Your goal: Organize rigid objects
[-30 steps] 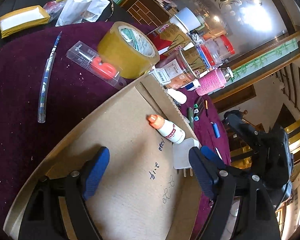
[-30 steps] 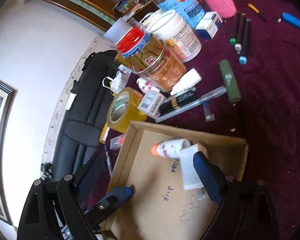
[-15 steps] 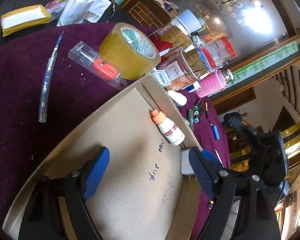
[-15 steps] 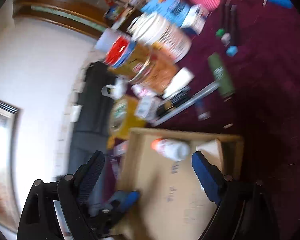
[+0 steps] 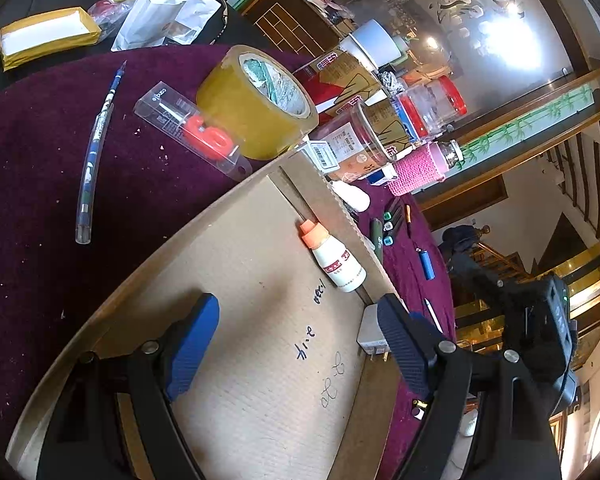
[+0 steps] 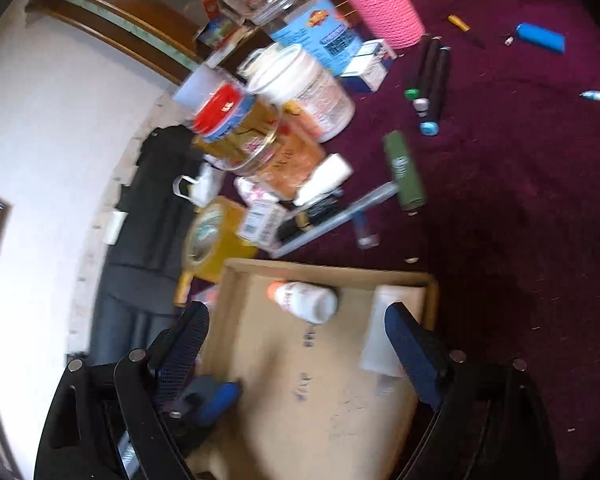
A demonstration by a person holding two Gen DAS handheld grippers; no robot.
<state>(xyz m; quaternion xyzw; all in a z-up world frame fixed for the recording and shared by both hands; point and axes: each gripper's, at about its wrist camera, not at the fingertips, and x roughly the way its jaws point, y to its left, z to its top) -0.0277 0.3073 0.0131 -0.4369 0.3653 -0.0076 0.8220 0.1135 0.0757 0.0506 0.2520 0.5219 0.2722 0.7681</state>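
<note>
A shallow cardboard box (image 5: 236, 200) (image 6: 328, 272) lies on the purple cloth. Inside it, against the far wall, lie a white glue bottle (image 5: 334, 258) (image 6: 306, 300) with an orange cap and a white charger plug (image 5: 368, 332) (image 6: 384, 320). My left gripper (image 5: 300, 332) hovers open over the box floor, nothing between its blue pads; the plug sits beside its right finger. One of its fingers (image 6: 216, 400) shows in the right wrist view. My right gripper (image 6: 300, 332) is open over the same box, empty, with the plug just inside its right finger.
Left of the box lie a tape roll (image 5: 256, 100), packaged scissors (image 5: 192, 132) and a pen (image 5: 96, 152). Beyond it stand jars (image 6: 304, 88) and a pink-sleeved bottle (image 6: 384, 4). Markers (image 6: 428, 80), a green case (image 6: 404, 172) and a blue lighter (image 6: 540, 38) lie on the cloth.
The right wrist view has swung a little and is blurred. The glue bottle has turned slightly against the box wall, and the plug now sits partly behind my left gripper's right finger. The left gripper kept still.
</note>
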